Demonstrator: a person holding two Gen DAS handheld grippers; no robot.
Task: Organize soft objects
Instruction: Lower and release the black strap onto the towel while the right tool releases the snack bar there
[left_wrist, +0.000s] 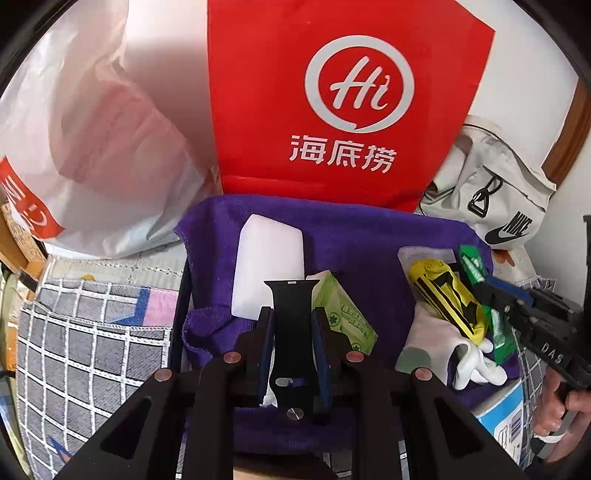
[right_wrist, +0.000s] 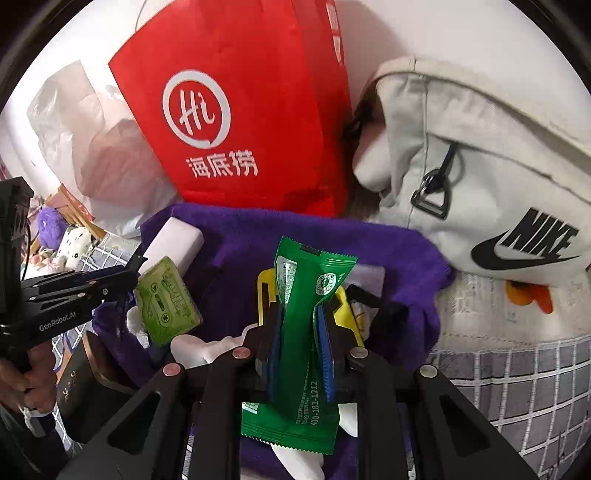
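Observation:
My left gripper (left_wrist: 291, 313) is shut on a black watch strap (left_wrist: 291, 295), held upright over a box lined with a purple towel (left_wrist: 369, 236). My right gripper (right_wrist: 301, 309) is shut on a green snack packet (right_wrist: 314, 273) above the same purple towel (right_wrist: 406, 258). In the box lie a white foam block (left_wrist: 269, 254), a green cassette-shaped piece (left_wrist: 343, 317), a yellow and black item (left_wrist: 447, 299) and a white glove (left_wrist: 476, 362). The right gripper (left_wrist: 487, 295) shows at the right of the left wrist view. The left gripper (right_wrist: 129, 275) shows at the left of the right wrist view.
A red paper bag (left_wrist: 332, 110) stands right behind the box, with a white plastic bag (left_wrist: 92, 147) to its left and a pale Nike bag (right_wrist: 480, 184) to its right. A grey checked mat (left_wrist: 92, 350) lies around the box. A person's hand (left_wrist: 561, 410) holds the right gripper's handle.

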